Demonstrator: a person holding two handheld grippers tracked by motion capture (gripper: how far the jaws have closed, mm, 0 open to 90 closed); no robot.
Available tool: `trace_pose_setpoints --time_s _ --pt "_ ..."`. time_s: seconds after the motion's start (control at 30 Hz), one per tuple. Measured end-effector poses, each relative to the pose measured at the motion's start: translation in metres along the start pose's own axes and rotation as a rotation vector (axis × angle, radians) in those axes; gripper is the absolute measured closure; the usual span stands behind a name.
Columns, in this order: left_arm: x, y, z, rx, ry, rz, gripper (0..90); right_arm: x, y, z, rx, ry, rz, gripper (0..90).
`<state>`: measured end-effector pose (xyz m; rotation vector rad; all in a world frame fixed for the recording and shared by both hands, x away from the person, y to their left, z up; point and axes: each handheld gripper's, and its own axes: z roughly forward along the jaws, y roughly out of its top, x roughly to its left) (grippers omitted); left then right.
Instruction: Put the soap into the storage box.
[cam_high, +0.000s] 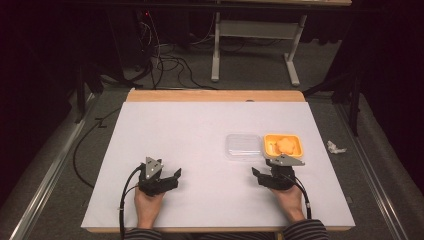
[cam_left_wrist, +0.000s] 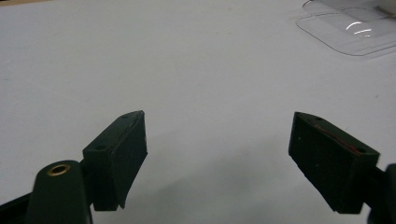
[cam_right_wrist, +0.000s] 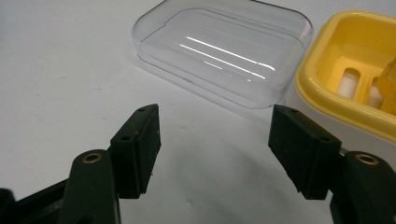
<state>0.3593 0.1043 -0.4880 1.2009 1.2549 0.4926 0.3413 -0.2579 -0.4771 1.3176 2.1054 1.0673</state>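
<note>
The right gripper (cam_right_wrist: 215, 140), jaws apart and empty, sits just before the clear lid (cam_right_wrist: 224, 51); beside that lid, a yellow tray (cam_right_wrist: 327, 51) (orange piece inside). The left gripper (cam_left_wrist: 217, 154) gapes wide.

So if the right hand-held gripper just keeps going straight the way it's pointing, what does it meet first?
Most likely the clear plastic lid. The right hand-held gripper is open, with bare table between its jaws and the lid straight ahead. The yellow box lies to the right of that line, though depth is hard to judge.
</note>
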Motion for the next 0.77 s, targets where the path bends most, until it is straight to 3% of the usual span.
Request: trace_pose_setpoints --time_s 0.23,0.6,0.77 --pt "0.0005 0.0002 0.0003 0.001 0.007 -0.001 19.9 0.0026 -0.0038 -0.0033 -0.045 -0.017 -0.008 35.0" --pt "0.0011 0.0007 0.0003 -0.003 0.007 -0.01 19.9 0.0076 -0.0031 -0.0003 -0.016 -0.058 -0.054 32.3" --pt "0.0013 0.0011 0.0 -0.002 0.007 -0.014 19.9 0.007 -0.0029 -0.0002 -0.015 -0.049 -0.049 30.5"
